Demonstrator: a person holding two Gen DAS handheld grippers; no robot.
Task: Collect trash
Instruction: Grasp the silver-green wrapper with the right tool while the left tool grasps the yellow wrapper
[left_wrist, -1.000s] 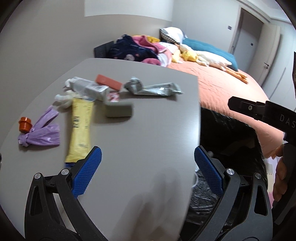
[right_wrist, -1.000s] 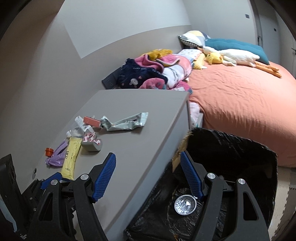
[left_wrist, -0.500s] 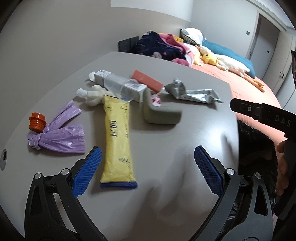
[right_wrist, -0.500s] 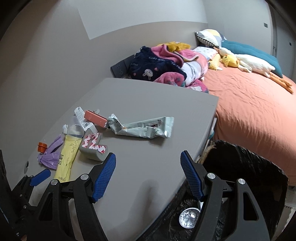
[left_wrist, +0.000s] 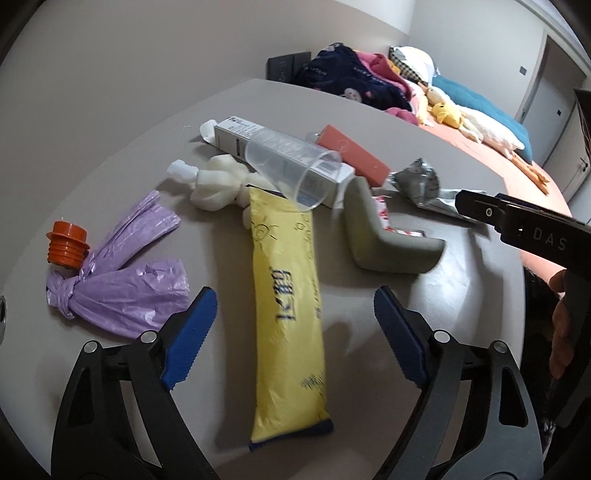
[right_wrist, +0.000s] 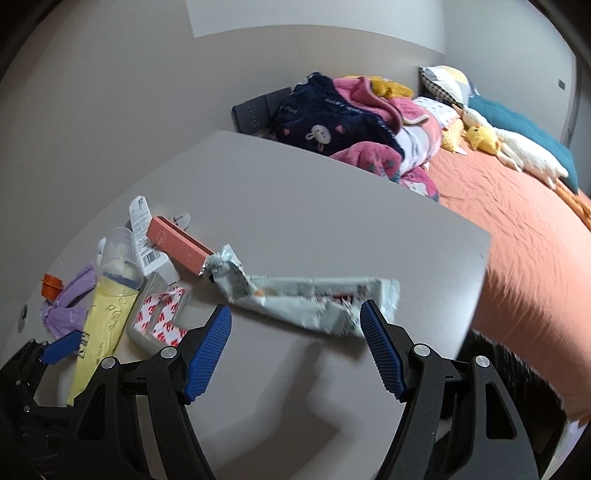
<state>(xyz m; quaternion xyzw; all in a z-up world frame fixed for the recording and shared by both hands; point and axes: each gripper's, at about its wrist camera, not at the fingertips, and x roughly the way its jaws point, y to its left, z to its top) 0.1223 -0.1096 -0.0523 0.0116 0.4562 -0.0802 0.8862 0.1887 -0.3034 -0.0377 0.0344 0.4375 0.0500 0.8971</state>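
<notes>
Both wide-open, empty hand-held grippers have advanced over the tabletop (left_wrist: 424, 295): left hand-held gripper (left_wrist: 295, 343) straddles the yellow packet (left_wrist: 288, 306), right hand-held gripper (right_wrist: 295, 350) nears the crumpled silver wrapper (right_wrist: 306, 299).

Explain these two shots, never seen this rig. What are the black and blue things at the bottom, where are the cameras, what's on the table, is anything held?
No robot arm here: a person carries a handheld two-finger tool in each hand. Each tool has a fisheye camera looking forward along its fingers, so the black arms with blue pads at the bottom of each picture are that tool's own fingers.

The left view shows the left tool, open above a yellow packet. The right view shows the right tool, open in front of a crumpled foil wrapper.

Also on the grey table: a knotted purple bag, an orange cap, a clear plastic cup lying on a white carton, and a salmon box.

Neither tool holds anything.
</notes>
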